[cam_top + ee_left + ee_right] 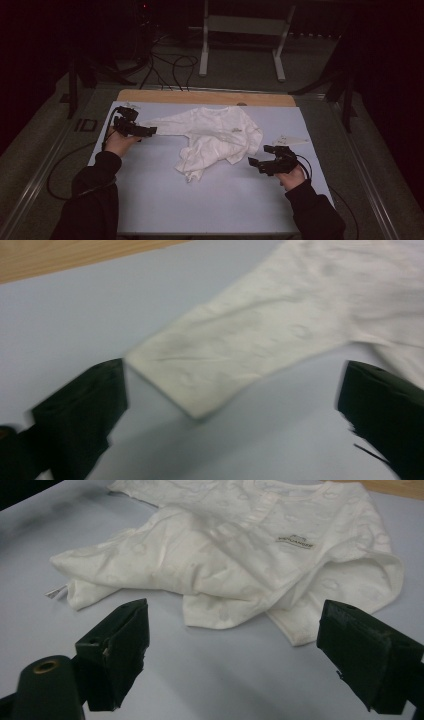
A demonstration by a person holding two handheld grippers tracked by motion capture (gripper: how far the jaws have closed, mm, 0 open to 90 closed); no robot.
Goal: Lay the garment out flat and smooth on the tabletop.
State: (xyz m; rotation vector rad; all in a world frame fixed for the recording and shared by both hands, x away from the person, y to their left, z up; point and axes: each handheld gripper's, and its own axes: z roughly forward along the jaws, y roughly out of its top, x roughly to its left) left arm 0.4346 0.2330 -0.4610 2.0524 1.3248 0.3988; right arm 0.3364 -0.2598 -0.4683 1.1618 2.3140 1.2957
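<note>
White shirt lay crumpled on the pale sheet that covered the table, a little behind the middle, with one long sleeve stretched out toward the person's left. A small dark logo showed on its chest in the right gripper view. The left gripper was near the cuff of that sleeve; its jaws stood wide apart, one on each side of the cuff, and held nothing. The right gripper was just beside the bunched lower edge of the shirt, and its jaws were also spread and empty. A strip of bare wood showed at the far edge of the table.
</note>
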